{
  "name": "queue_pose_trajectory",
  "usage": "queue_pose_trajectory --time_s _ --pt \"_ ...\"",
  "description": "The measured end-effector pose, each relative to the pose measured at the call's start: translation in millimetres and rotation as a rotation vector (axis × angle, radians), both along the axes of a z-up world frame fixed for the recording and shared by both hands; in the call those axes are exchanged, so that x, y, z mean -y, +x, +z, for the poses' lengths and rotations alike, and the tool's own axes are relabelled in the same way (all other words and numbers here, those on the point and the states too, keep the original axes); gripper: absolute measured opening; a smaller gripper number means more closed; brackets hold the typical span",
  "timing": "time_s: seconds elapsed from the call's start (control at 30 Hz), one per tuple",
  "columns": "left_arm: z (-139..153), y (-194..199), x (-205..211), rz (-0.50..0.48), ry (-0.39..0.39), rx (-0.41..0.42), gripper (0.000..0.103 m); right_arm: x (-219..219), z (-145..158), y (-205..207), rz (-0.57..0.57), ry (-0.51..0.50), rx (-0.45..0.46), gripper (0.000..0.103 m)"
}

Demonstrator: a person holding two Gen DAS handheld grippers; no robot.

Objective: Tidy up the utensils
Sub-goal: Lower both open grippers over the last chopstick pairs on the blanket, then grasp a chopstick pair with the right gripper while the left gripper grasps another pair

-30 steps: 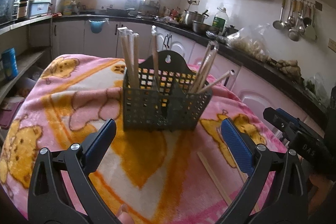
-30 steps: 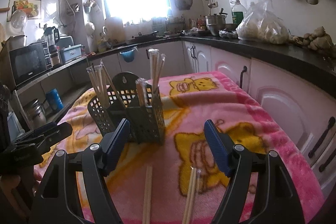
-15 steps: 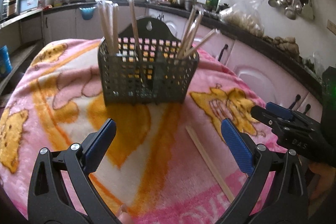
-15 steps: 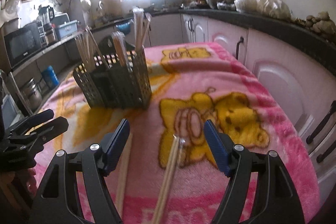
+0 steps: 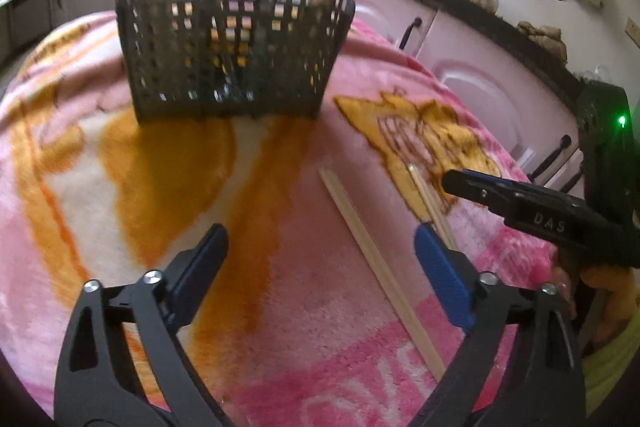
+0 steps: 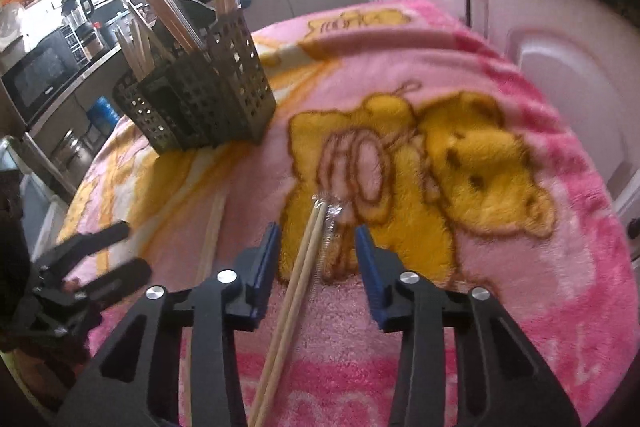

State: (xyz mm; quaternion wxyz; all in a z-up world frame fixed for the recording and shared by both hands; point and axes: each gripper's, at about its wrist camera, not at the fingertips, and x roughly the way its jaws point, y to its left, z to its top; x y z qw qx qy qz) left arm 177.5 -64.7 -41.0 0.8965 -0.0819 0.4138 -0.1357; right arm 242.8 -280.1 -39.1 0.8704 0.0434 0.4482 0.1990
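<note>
Right gripper (image 6: 316, 259) is sitting low over the blanket (image 6: 560, 227) with jaws spread, straddling a wrapped chopstick pair (image 6: 298, 291); the pads are not touching it yet as far as I can tell, gap showing on both sides. Straddling across the sticks makes sense: closing will pinch them across the thin dimension, near one end, leaving the rest free to aim into the caddy. The pair's long axis is running nearly along the gripper's own line, crinkled wrapper end pointing away from the camera toward the bear print, far end running out under the frame bottom. Left gripper (image 5: 320, 267) is also spread and holding nothing, hovering above the blanket; a single flat stick (image 5: 376, 263) is lying between its fingers, closer to the right finger, long axis diagonal, top end pointing toward the caddy (image 5: 236, 39) and the other toward the camera's lower right. My read is that each hand is lining up on its own stick so both pick-ups can go in parallel. In the left view the right gripper is showing at the right edge over the wrapped pair. The caddy is standing upright further out on the blanket, well apart from both loose items, with chopsticks already standing in its compartments, leaning outward at the ends. Kitchen cabinets (image 6: 560, 75) are beyond the blanket edge.
</note>
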Motion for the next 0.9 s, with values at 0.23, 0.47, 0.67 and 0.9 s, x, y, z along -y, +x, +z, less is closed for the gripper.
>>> queue_pose_trajectory --time_s 0.23,0.47,0.67,0.9 --pt "-17 13 10 -0.025 -0.044 -0.088 0.06 -15 -14 24 0.044 -0.009 -0.082 0.032" --pt "-19 25 20 -0.017 -0.007 -0.108 0.056 -27 -20 43 0.041 -0.068 -0.115 0.026" --pt "-21 37 32 -0.021 0.057 -0.106 0.053 -16 -19 51 0.027 -0.031 -0.121 0.012" --pt "-21 51 33 0.003 0.096 -0.103 0.027 -6 -7 42 0.016 0.045 -0.07 0.011"
